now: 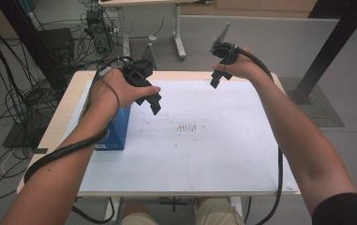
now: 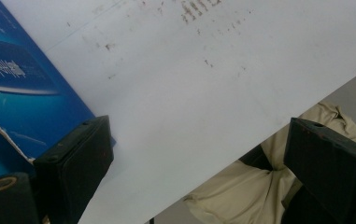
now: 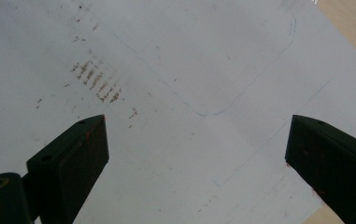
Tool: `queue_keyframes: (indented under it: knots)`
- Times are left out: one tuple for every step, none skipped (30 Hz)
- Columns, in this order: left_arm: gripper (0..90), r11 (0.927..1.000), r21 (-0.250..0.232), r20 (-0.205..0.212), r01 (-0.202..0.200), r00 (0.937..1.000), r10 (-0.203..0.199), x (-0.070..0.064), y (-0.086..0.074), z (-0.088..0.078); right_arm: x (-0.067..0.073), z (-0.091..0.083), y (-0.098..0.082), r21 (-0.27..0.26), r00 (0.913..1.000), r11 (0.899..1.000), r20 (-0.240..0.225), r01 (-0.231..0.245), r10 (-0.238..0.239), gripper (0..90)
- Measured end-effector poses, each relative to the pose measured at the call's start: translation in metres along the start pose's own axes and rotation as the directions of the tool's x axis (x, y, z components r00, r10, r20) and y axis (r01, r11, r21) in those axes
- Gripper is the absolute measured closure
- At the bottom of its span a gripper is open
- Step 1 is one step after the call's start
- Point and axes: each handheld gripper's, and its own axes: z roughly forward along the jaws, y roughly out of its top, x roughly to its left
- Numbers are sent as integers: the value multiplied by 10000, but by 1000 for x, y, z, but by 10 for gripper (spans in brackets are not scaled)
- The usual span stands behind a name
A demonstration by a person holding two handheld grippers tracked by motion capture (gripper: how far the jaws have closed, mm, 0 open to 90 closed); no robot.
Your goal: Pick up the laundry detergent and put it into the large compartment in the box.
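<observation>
A blue box stands on the white sheet at the table's left side, partly hidden by my left forearm. The left gripper hovers above the sheet just right of the box, jaws wide apart and nothing between them. In the left gripper view the blue box sits beside the left jaw. My right gripper is held up over the sheet's far edge, open and empty. In the right gripper view the white sheet carries brown smudges and a faint pencil outline.
The wooden table rim shows around the sheet. Brown smudges mark the sheet's middle. Cables and equipment crowd the floor at left; a black post rises at right. The person's beige-clad knees show under the near edge.
</observation>
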Motion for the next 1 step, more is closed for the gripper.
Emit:
queue_keyframes:
  knots:
    - [87, 10000, 1, 0, -1, 10000, 1, 0, 0, 0, 0, 0, 0, 7, 10000, 10000, 4, 13, -13, 61]
